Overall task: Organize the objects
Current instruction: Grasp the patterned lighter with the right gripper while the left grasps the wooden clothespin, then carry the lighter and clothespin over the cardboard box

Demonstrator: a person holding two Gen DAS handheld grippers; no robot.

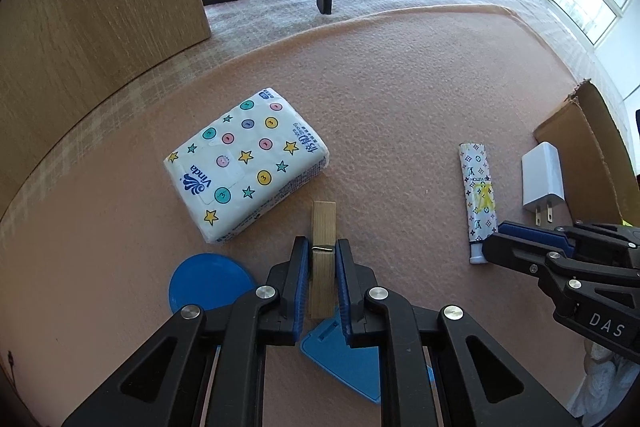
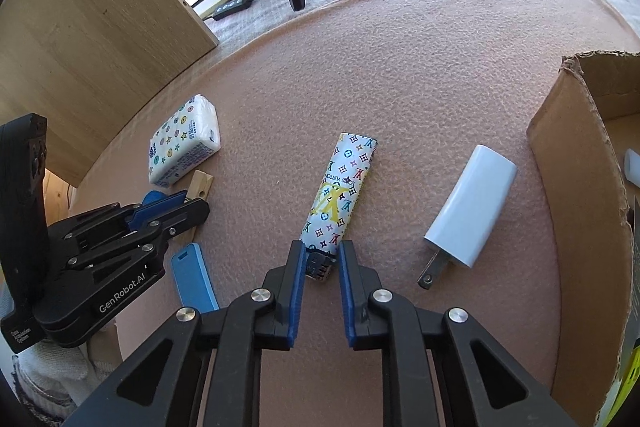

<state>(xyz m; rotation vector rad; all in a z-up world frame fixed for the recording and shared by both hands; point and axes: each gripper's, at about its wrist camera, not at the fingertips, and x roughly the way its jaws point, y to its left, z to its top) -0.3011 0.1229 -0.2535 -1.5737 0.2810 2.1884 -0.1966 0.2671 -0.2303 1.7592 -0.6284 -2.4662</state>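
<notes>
My left gripper (image 1: 321,243) points down at the pink mat and is shut on a wooden clothespin (image 1: 323,219), its blue pads pressing both sides near the metal spring. My right gripper (image 2: 321,247) is shut on the dark cap end of a white tube with a coloured monogram print (image 2: 340,195); the tube lies flat on the mat. In the left wrist view the same tube (image 1: 478,195) lies to the right, with the right gripper (image 1: 494,245) at its cap. A star-printed tissue pack (image 1: 246,163) lies just left of the clothespin.
A white plug charger (image 2: 472,207) lies between the tube and an open cardboard box (image 2: 572,187) on the right. A blue disc (image 1: 208,283) and a flat blue case (image 1: 344,359) lie under the left gripper. A wooden panel (image 1: 100,7) stands at the left.
</notes>
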